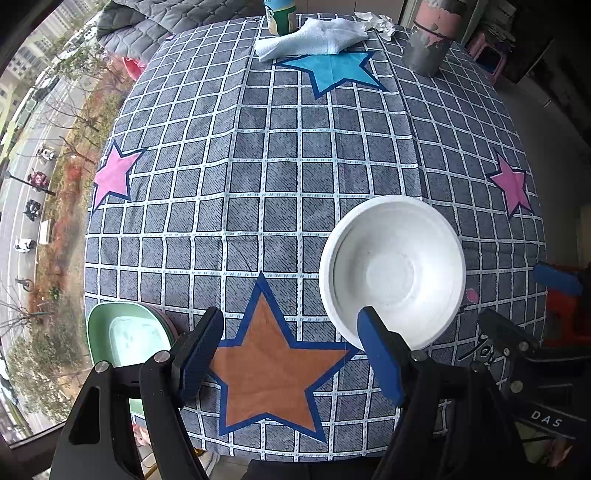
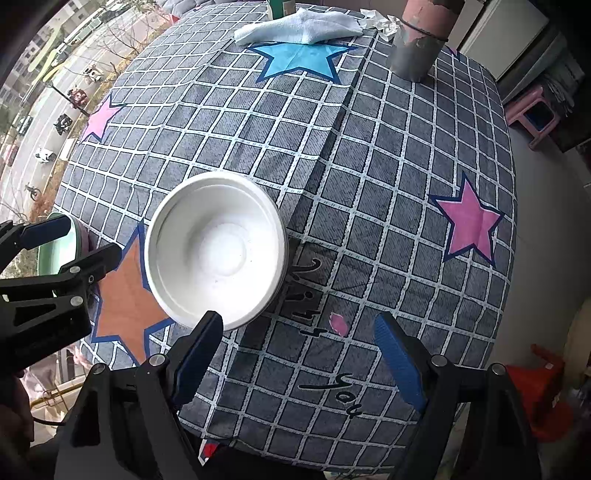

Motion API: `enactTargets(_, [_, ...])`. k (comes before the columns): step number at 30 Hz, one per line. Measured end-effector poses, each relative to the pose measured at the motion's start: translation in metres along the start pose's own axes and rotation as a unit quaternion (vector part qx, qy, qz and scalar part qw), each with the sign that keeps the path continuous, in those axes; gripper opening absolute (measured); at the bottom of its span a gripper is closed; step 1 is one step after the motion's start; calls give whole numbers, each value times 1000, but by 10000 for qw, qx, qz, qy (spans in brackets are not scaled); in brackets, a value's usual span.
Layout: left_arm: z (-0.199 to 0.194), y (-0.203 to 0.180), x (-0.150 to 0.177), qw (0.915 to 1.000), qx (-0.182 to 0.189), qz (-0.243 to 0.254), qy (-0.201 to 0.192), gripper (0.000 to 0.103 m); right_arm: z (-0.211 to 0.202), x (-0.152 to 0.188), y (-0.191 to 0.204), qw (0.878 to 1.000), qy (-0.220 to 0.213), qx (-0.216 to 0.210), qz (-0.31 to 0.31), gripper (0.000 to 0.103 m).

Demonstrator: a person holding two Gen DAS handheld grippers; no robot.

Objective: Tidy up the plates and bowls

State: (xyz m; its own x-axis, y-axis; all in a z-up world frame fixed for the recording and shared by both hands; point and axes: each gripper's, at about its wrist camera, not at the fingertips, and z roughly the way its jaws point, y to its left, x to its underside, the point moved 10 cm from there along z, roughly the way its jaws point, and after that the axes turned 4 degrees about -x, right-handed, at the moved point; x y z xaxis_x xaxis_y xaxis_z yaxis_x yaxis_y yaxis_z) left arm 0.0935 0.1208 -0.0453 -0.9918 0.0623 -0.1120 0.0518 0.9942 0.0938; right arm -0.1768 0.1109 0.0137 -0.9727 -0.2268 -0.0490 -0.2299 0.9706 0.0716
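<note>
Both hand-held grippers hang over the table with nothing between their blue pads. Seen from its own camera, the left gripper has its jaws spread wide above an orange star printed on the grey checked tablecloth. The right gripper is likewise wide open, over the cloth's near edge where dark script is printed.

Between the two sits a white bowl, upright and empty, resting on the cloth just right of the orange star; the left gripper's right finger and the right gripper's left finger each overlap its near rim in their views, though contact cannot be told. At the table's near left edge lies a pale green plate with a darker dish edge showing beneath it, partly hidden behind the left gripper.

Far across the table, a folded white towel lies on a blue star, with a green-labelled bottle just behind it and crumpled tissue to its right. A grey and pink post stands at the far right.
</note>
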Motion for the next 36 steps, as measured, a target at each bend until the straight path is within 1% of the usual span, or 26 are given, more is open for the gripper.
enactTargets(2, [4, -1, 1, 10000, 52, -34, 46, 78, 2, -3, 0, 10000, -15, 11, -23, 85])
enactTargets(4, [11, -1, 3, 9995, 209, -167, 159, 78, 4, -5, -2, 10000, -8, 25, -33, 85])
enactTargets(6, [27, 0, 9, 9973, 417, -428, 437, 78, 8, -7, -4, 10000, 35, 49, -19, 85])
enactTargets(8, [40, 2, 15, 9945, 501, -638, 660, 78, 11, -9, -6, 10000, 67, 73, 6, 85])
enactTargets(9, [44, 2, 16, 9938, 499, -687, 712, 78, 13, -10, -7, 9999, 84, 82, 14, 85])
enactTargets(12, [53, -3, 17, 9933, 526, -704, 756, 78, 18, -15, -8, 9999, 102, 106, -26, 84])
enactTargets(15, [60, -12, 15, 9934, 559, -663, 749, 78, 28, -21, -6, 9996, 188, 127, -136, 79])
enactTargets(17, [66, -18, 14, 9933, 562, -644, 772, 77, 35, -23, -4, 9994, 246, 141, -204, 79])
enactTargets(22, [78, -28, 17, 9912, 662, -714, 897, 66, 57, -26, 3, 9978, 428, 140, -487, 79])
enactTargets(23, [79, -30, 18, 9914, 659, -704, 889, 66, 60, -26, 4, 9975, 452, 160, -525, 76])
enactTargets(24, [80, -31, 17, 9917, 648, -679, 876, 64, 64, -26, 5, 9971, 500, 158, -559, 71])
enactTargets(25, [82, -32, 19, 9917, 662, -665, 880, 59, 68, -26, 5, 9967, 551, 151, -571, 70])
enactTargets(26, [84, -34, 19, 9912, 706, -670, 900, 56, 70, -26, 5, 9966, 571, 154, -582, 70])
enactTargets(27, [86, -37, 19, 9907, 736, -678, 920, 50, 73, -26, 5, 9963, 588, 152, -604, 70])
enactTargets(28, [87, -40, 19, 9903, 774, -683, 927, 44, 76, -27, 6, 9961, 601, 128, -637, 59])
enactTargets(29, [89, -41, 21, 9900, 824, -675, 923, 40, 78, -26, 7, 9959, 613, 88, -656, 52])
enactTargets(30, [89, -46, 21, 9897, 896, -632, 917, 32, 81, -25, 10, 9954, 674, -4, -680, 38])
enactTargets(31, [89, -51, 20, 9900, 928, -571, 901, 28, 83, -24, 12, 9951, 719, -61, -681, 31])
enactTargets(32, [89, -57, 19, 9909, 871, -513, 887, 28, 85, -21, 15, 9948, 749, -131, -673, 29])
enactTargets(33, [89, -61, 17, 9919, 816, -447, 866, 28, 86, -20, 15, 9947, 758, -107, -684, 29])
enactTargets(36, [90, -64, 16, 9904, 940, -513, 878, 28, 86, -14, 15, 9952, 713, -135, -649, 27])
